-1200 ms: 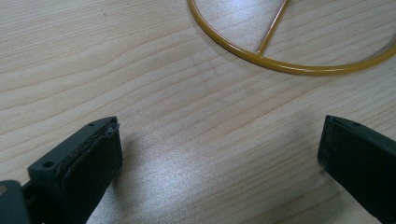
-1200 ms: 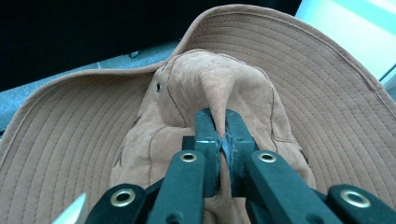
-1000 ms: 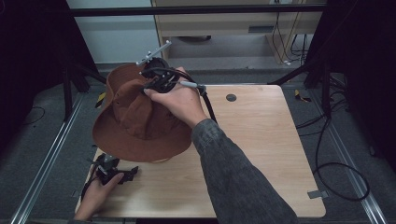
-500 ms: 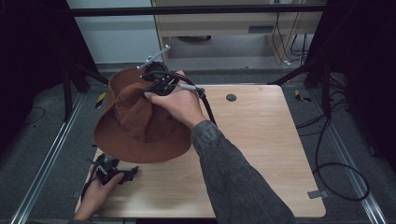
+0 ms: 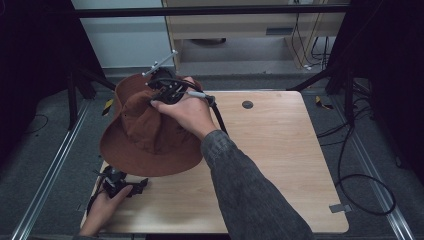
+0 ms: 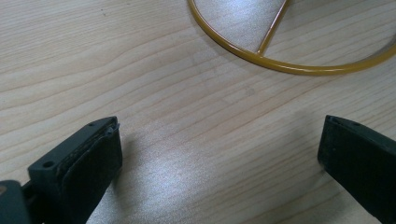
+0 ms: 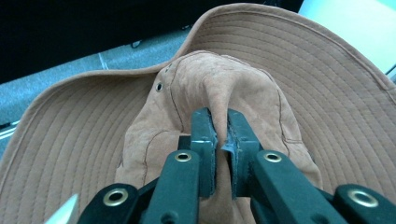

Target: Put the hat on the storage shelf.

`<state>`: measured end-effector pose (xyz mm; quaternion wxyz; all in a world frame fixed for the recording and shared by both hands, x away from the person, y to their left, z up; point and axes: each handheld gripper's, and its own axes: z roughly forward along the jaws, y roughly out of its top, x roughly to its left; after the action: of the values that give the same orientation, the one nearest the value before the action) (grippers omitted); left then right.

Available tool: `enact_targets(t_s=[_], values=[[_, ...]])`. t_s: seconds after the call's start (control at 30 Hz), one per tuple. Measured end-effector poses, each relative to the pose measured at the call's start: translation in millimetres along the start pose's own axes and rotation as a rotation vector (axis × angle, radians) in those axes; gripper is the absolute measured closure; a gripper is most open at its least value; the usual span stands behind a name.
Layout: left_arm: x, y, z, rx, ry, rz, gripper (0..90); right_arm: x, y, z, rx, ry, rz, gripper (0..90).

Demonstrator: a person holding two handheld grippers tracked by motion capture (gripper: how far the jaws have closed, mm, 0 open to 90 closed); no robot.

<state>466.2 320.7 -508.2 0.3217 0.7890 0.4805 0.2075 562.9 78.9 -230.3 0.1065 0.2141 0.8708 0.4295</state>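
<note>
Pinched between the jaws of the right gripper (image 7: 222, 140) is a fold of the crown of a brown wide-brimmed hat (image 5: 145, 135), seen close in the right gripper view, where the cloth is bunched up between the two pads. In the high view the hat is held tilted over the far left part of the wooden table (image 5: 280, 150), its brim hanging out past the left edge. The left gripper (image 5: 117, 182) is rested low at the near left corner, in the hand (image 5: 102, 207), with its jaws spread wide and nothing between them; in its own view bare wood is seen, and beyond it a yellow wire ring (image 6: 289, 51) with a spoke, lying flat on the table.

The step in hand is judged to be the carrying of the hat, already lifted by its crown. What is called for next is probably a lowering onto a resting place, perhaps the ring, though this cannot be told for certain; the grip on the soft fold should be kept until the brim is supported.

Open room is offered by the whole right half of the table. The left edge is close under the brim, and a dark frame post (image 5: 75, 95) stands just beyond it, so any swing leftward is to be avoided.
</note>
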Motion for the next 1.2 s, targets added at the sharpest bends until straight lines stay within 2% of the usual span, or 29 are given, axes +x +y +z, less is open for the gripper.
enact_targets(t_s=[0.37, 0.73, 0.9, 1.2], values=[[0.1, 0.0, 0.0, 0.0, 0.0, 0.001, 0.0, -1.6, -1.6, 3.6, 0.007, 0.002, 0.011, 81.3], [0.1, 0.0, 0.0, 0.0, 0.001, 0.002, 0.0, -4.5, -5.8, 3.8, 0.004, 0.003, 0.032, 70.2], [0.2, 0.1, 0.0, 0.0, 0.001, 0.003, 0.0, -4.7, -6.1, 3.3, 0.005, 0.001, 0.039, 59.7], [0.1, 0.0, 0.0, 0.0, 0.001, 0.002, 0.0, -4.5, -8.0, 2.6, -0.018, 0.008, 0.05, 52.6]])
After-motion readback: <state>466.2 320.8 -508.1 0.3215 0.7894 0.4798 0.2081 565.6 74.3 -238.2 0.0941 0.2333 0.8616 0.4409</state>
